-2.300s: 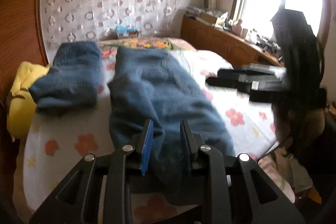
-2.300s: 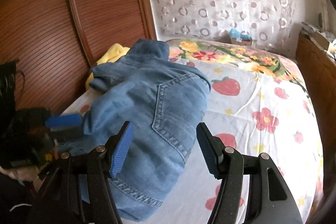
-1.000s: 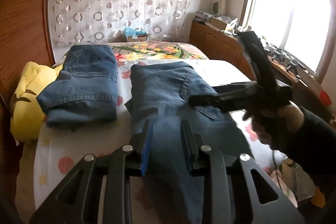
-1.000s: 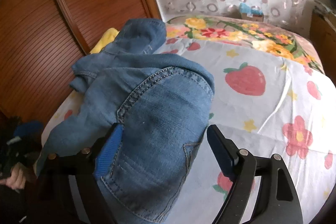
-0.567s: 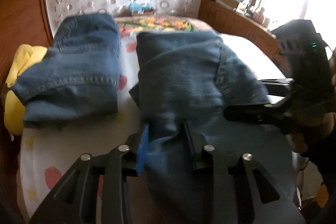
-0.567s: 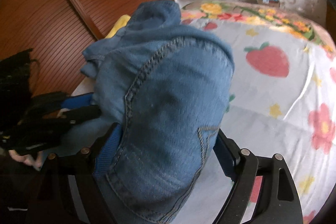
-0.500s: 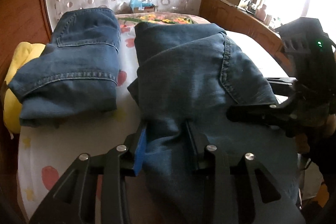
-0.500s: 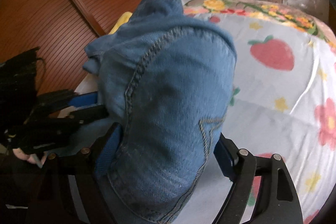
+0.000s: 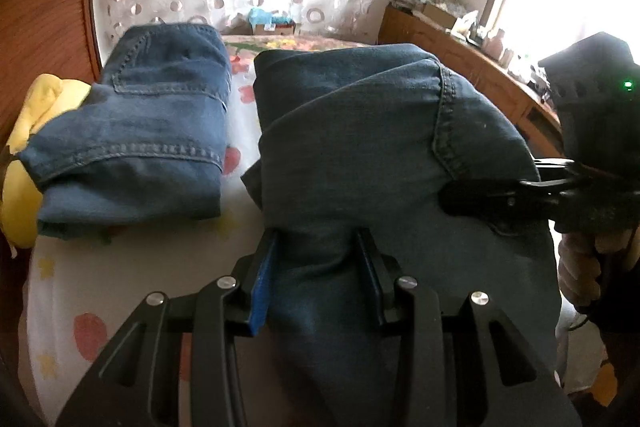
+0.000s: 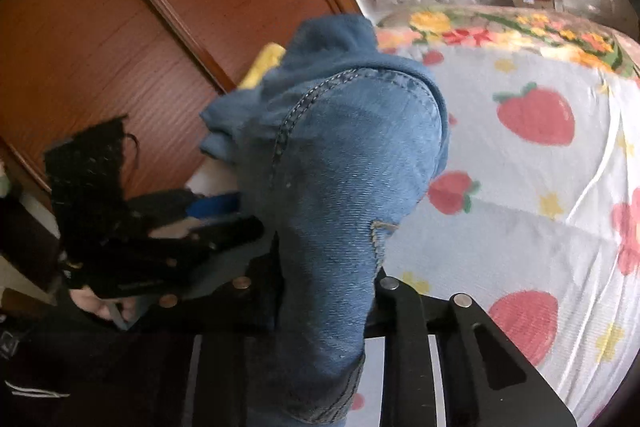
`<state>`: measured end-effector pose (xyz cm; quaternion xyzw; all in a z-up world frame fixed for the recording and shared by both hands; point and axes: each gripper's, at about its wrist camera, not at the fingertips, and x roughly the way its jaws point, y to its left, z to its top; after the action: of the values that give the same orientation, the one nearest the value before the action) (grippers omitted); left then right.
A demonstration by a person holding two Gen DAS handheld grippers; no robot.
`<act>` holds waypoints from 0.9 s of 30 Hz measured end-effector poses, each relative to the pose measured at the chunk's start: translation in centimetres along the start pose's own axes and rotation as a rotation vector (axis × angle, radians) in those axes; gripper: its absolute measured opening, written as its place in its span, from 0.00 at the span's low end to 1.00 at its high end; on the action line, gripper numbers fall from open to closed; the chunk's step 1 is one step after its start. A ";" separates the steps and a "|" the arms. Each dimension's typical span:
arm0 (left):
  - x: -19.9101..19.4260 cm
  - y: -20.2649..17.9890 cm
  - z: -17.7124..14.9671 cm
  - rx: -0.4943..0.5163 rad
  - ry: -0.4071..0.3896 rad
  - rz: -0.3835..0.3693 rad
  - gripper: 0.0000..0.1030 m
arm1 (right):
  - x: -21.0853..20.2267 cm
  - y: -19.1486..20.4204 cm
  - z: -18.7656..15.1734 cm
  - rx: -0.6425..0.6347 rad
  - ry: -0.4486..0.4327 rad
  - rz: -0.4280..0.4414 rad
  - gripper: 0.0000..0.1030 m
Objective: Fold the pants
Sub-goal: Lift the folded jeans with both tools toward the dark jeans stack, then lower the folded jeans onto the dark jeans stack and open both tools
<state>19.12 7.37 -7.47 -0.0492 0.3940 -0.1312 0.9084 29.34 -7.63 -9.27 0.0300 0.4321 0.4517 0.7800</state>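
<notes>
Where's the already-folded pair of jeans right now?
Left wrist view, upper left: folded jeans on the bed, between the yellow item and the jeans being folded.

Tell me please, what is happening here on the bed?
A person is folding a pair of jeans on a bed with a flowered sheet, using a hand-held gripper in each hand. The right gripper has just closed on the denim, and the left gripper has denim between its fingers while its jaws have just been opening. Another pair of jeans lies already folded beside, next to something yellow.
</notes>
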 end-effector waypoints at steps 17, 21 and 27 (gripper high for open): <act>-8.2 2.0 5.8 -0.005 -0.238 0.035 0.36 | -4.1 9.6 9.3 -0.180 -0.140 -0.028 0.21; -10.9 4.0 7.7 -0.014 -0.301 0.067 0.36 | -3.3 11.0 12.6 -0.187 -0.166 0.012 0.21; -14.3 8.5 10.4 -0.031 -0.382 0.175 0.36 | -0.4 14.1 18.8 -0.202 -0.196 0.142 0.21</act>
<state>19.04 19.36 8.06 -0.0526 0.2192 -0.0340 0.9737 32.80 6.84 8.93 0.0259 0.3030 0.5419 0.7835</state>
